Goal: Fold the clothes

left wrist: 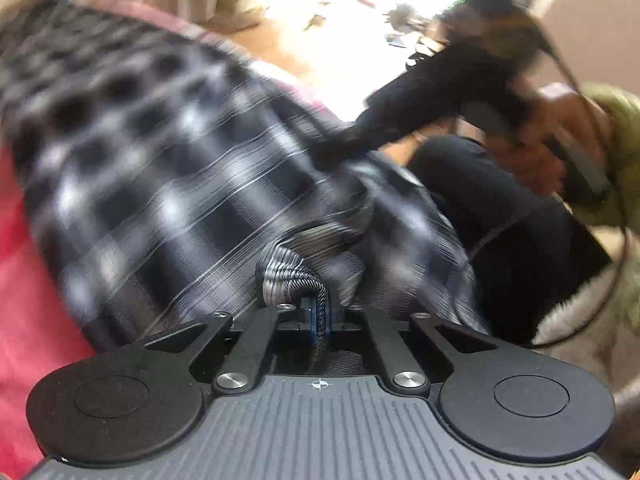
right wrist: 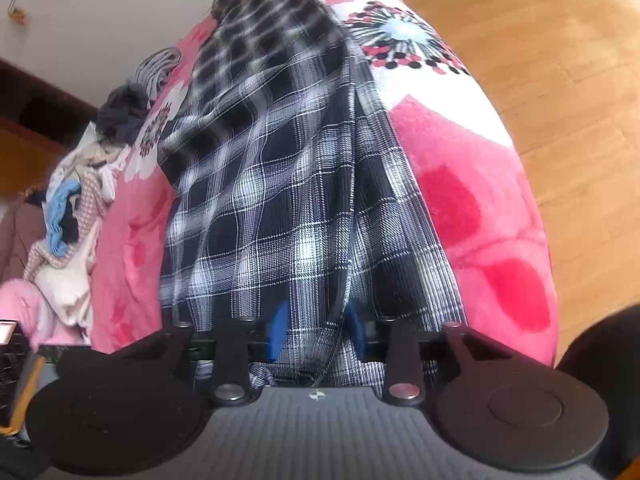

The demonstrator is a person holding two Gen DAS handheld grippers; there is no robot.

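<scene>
A black-and-white plaid garment (right wrist: 280,184) lies lengthwise on a pink flowered blanket (right wrist: 480,200). In the left wrist view the same plaid cloth (left wrist: 160,168) is blurred. My left gripper (left wrist: 319,316) is shut on a bunched fold of it, and the fabric is squeezed into a narrow ridge between the blue pads. My right gripper (right wrist: 317,332) sits at the garment's near end. Its blue pads (right wrist: 279,334) stand a little apart, and a doubled layer of plaid lies in the gap, not visibly squeezed. The left wrist view shows the right gripper (left wrist: 332,152) as a dark blur with its tip on the cloth.
A heap of mixed clothes (right wrist: 76,208) lies on the blanket's far left side, with a dark garment (right wrist: 124,112) behind it. Wooden floor (right wrist: 560,80) borders the blanket on the right. A person's hand (left wrist: 560,140), green sleeve (left wrist: 624,152) and dark trouser leg (left wrist: 500,220) are close by.
</scene>
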